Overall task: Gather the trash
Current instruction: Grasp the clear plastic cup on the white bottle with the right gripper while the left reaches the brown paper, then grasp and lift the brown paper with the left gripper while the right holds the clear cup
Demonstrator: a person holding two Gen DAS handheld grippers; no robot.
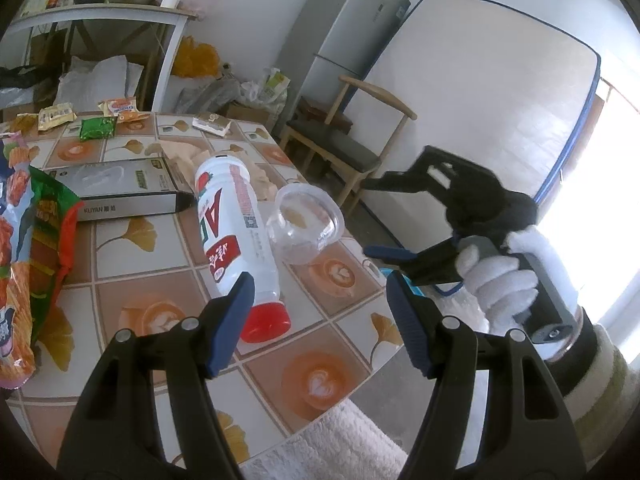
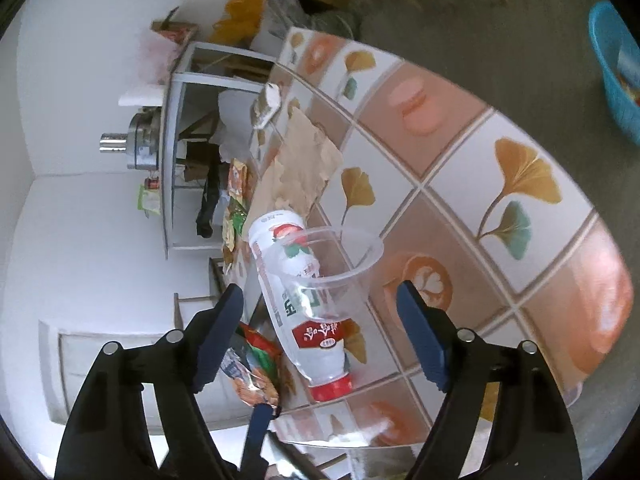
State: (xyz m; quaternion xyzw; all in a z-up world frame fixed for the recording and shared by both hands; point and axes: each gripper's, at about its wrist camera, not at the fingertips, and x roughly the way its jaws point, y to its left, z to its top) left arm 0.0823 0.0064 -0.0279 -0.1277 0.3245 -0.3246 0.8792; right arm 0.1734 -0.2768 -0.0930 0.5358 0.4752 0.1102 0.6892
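Note:
A white bottle [image 1: 236, 232] with a red cap lies on the tiled table [image 1: 152, 280], cap toward me. A clear plastic cup [image 1: 306, 222] lies on its side just to its right, touching it. My left gripper [image 1: 320, 312] is open, low over the table; its left finger sits by the bottle's neck, with nothing between the pads. My right gripper [image 1: 368, 218], held by a white-gloved hand [image 1: 500, 276], is open and rolled sideways just right of the cup. In the right wrist view the cup [image 2: 328, 268] and bottle [image 2: 304, 320] show between the open right gripper [image 2: 320, 300] fingers, untouched.
A silver box [image 1: 124, 192] and a large snack bag [image 1: 24, 240] lie left of the bottle, torn brown paper [image 2: 300, 164] behind it, and small wrappers [image 1: 98, 128] at the far edge. A chair [image 1: 352, 152] and fridge [image 1: 348, 32] stand beyond. A blue basin [image 2: 616, 76] sits on the floor.

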